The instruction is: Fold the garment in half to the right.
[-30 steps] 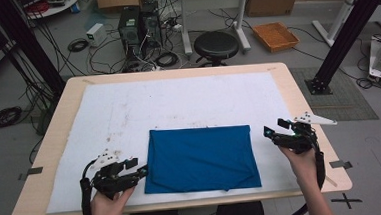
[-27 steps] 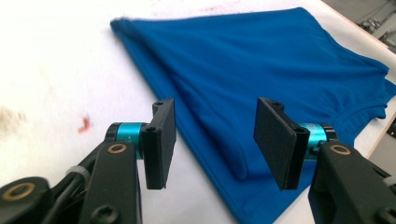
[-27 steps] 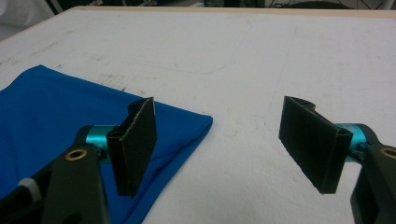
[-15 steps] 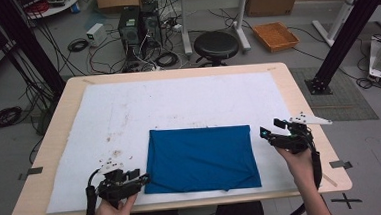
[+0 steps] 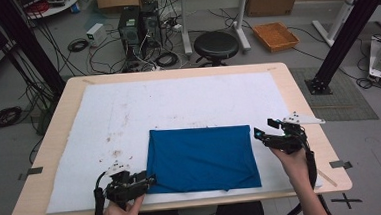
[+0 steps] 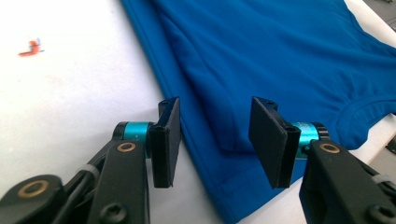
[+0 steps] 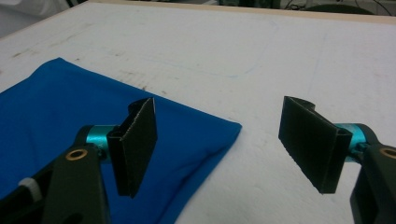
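A folded blue garment [image 5: 201, 158] lies flat in the lower centre of the high view, on the white sheet [image 5: 178, 103] covering a wooden table [image 5: 298, 96]. It forms a near-rectangle with straight top and sides and a slightly uneven lower hem close to the sheet's near edge.

At lower left of the frame, the left gripper [image 5: 148, 180] points at the garment's lower left corner; at right of centre, the right gripper [image 5: 256, 132] sits just beside its upper right corner.

The left gripper view brings out what the overhead camera cannot: soft creases, a stitched hem and a curved ribbed band, seemingly a neckline, at the right edge of the blue cloth [image 6: 280, 60]. The jaws of the left gripper [image 6: 215, 135] stand moderately apart, straddling the cloth's edge near the corner without closing on it. A small red mark [image 6: 30, 47] dots the sheet at upper left.

In the right gripper view, the right gripper [image 7: 224, 140] is spread wide, one jaw over the blue corner [image 7: 70, 112], the other over bare, faintly stained sheet.

The high view alone takes in the surrounding floor: a black stool [image 5: 216, 45], computer towers [image 5: 136, 25] and an orange tray [image 5: 276, 36].
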Demonstrator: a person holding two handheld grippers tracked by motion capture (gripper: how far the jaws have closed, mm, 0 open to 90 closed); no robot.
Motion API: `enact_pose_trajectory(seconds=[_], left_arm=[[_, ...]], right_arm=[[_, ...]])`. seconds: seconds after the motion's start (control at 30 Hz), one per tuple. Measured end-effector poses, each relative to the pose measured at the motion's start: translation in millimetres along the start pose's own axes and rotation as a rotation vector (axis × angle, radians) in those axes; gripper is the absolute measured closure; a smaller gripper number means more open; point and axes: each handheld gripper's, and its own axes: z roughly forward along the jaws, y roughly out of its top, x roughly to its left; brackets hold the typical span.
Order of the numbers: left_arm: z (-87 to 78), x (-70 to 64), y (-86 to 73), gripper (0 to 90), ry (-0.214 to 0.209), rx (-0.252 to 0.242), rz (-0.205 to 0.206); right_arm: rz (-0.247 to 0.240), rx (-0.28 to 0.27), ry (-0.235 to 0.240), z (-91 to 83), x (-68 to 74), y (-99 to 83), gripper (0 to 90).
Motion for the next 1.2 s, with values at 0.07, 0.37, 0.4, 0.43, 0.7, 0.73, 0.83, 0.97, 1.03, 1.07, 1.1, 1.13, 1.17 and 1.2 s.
enact_pose_trajectory(seconds=[0.07,0.37,0.4,0.43,0.7,0.73,0.83,0.97,1.03,1.07,1.1,1.13,1.17,1.2], left_arm=[[1.2,-0.8,0.4,54.0,0.002,-0.001,0.003],[5.0,-6.1,-0.6,64.5,0.04,-0.01,0.045],[5.5,-6.8,-0.8,64.6,0.04,-0.011,0.048],[5.7,-7.2,-0.8,64.5,0.042,-0.011,0.05],[6.3,-11.1,-3.3,62.7,0.069,-0.026,0.06],[6.2,-10.1,-3.7,64.9,0.071,-0.032,0.057],[5.8,-8.9,-4.9,70.0,0.076,-0.043,0.044],[6.1,-10.4,-5.8,71.7,0.093,-0.046,0.061],[6.0,-10.4,-5.8,72.0,0.093,-0.045,0.065],[6.0,-10.7,-5.8,71.3,0.092,-0.043,0.07],[5.9,-10.9,-6.0,69.6,0.091,-0.042,0.075],[6.1,-11.9,-6.4,68.2,0.087,-0.044,0.074],[6.2,-12.1,-6.5,66.5,0.088,-0.044,0.08],[6.3,-12.7,-6.7,65.7,0.09,-0.045,0.082]], right_arm=[[-0.007,0.003,0.011,3.4,4.4,1.9,27.6],[-0.064,0.037,0.09,38.3,43.4,23.2,29.8],[-0.079,0.046,0.096,43.8,49.0,27.2,29.8],[-0.093,0.052,0.101,47.7,53.1,30.5,29.8],[-0.155,0.103,0.177,99.8,105.2,59.9,31.7],[-0.156,0.114,0.185,108.2,112.3,61.6,32.1],[-0.193,0.157,0.193,133.2,132.0,65.9,37.8],[-0.203,0.2,0.23,163.7,154.2,69.4,46.3],[-0.201,0.225,0.254,177.4,165.2,71.3,50.9],[-0.196,0.234,0.269,183.7,170.5,72.4,52.4],[-0.194,0.234,0.276,189.8,175.6,73.1,55.0],[-0.197,0.238,0.276,193.9,179.4,73.6,55.5],[-0.203,0.251,0.279,200.7,186.1,74.1,57.2],[-0.215,0.262,0.278,206.1,191.3,74.0,58.4]])
